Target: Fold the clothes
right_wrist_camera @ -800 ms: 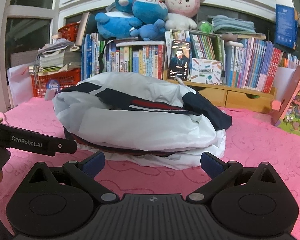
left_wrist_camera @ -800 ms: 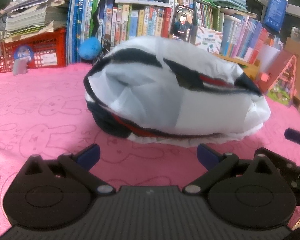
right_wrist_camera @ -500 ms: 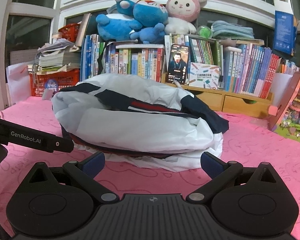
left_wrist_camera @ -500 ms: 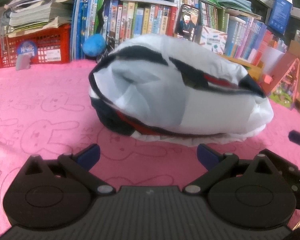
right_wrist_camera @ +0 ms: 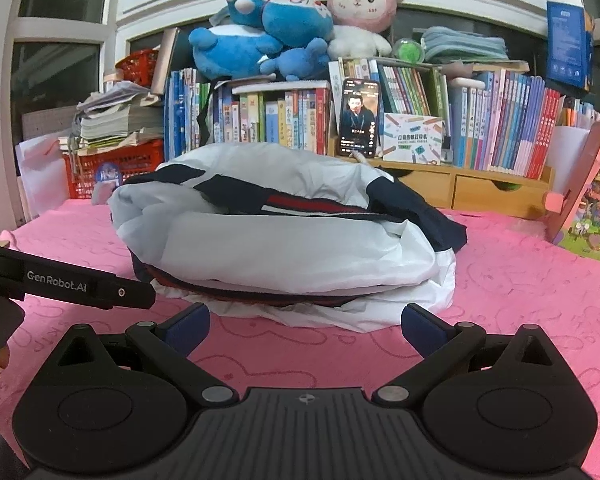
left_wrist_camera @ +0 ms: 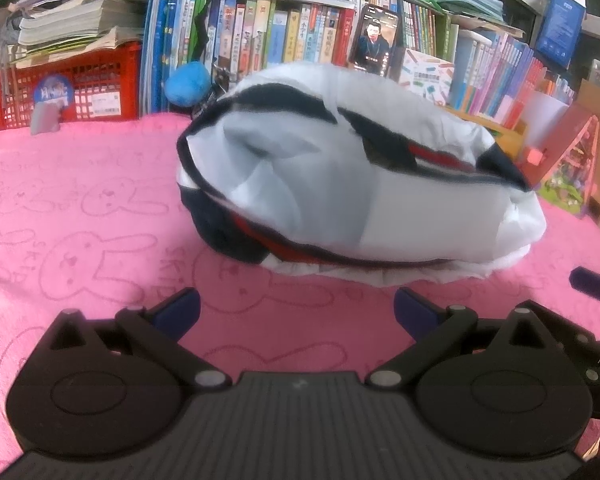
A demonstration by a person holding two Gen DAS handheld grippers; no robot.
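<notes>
Both grippers, left (left_wrist_camera: 296, 308) and right (right_wrist_camera: 304, 322), gape empty. The jacket (right_wrist_camera: 284, 240) lies bundled just ahead of both jaws, long axis crosswise; the right looks slightly nearer.

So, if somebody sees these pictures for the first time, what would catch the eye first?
Most likely the puffy white jacket with dark blue and red stripes, lying bundled in the middle of the bright pink towel. Next, the blue and pink plush toys piled on top of the crowded bookshelf behind it. Both open grippers, left and right, point at the jacket without touching it.
</notes>
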